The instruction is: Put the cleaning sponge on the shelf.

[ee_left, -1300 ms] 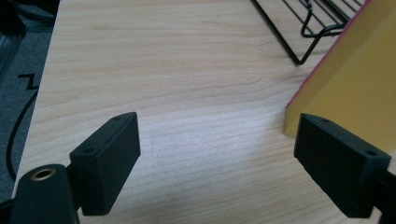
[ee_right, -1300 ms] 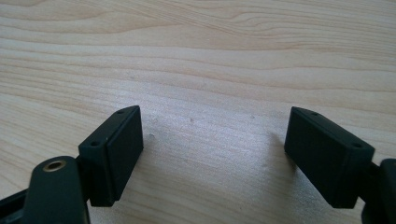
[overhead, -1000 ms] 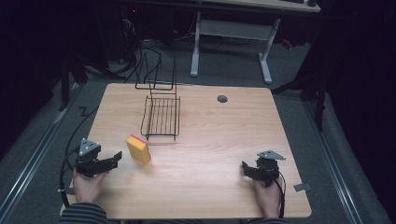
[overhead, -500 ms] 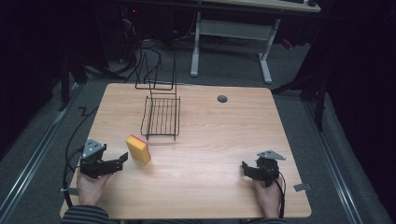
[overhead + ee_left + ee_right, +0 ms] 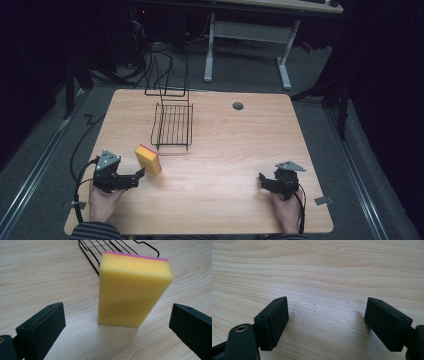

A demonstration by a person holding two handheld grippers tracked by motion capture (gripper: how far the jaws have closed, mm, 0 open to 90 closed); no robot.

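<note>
In the high view the left tongs (image 5: 140, 174), jaws just opened, sit by the worktop's (image 5: 240, 145) near left corner, the yellow sponge (image 5: 148, 159) standing just beyond, near the wire rack (image 5: 173, 126). The right tongs (image 5: 262, 179) rest near the near right corner. In the left gripper view the sponge (image 5: 132, 290) stands on edge ahead of spread, untouching jaws. The right gripper view shows jaws spread over bare wood.

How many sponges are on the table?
1. The yellow sponge stands on edge near the table's front left, just in front of the wire rack, ahead of the left gripper.
</note>
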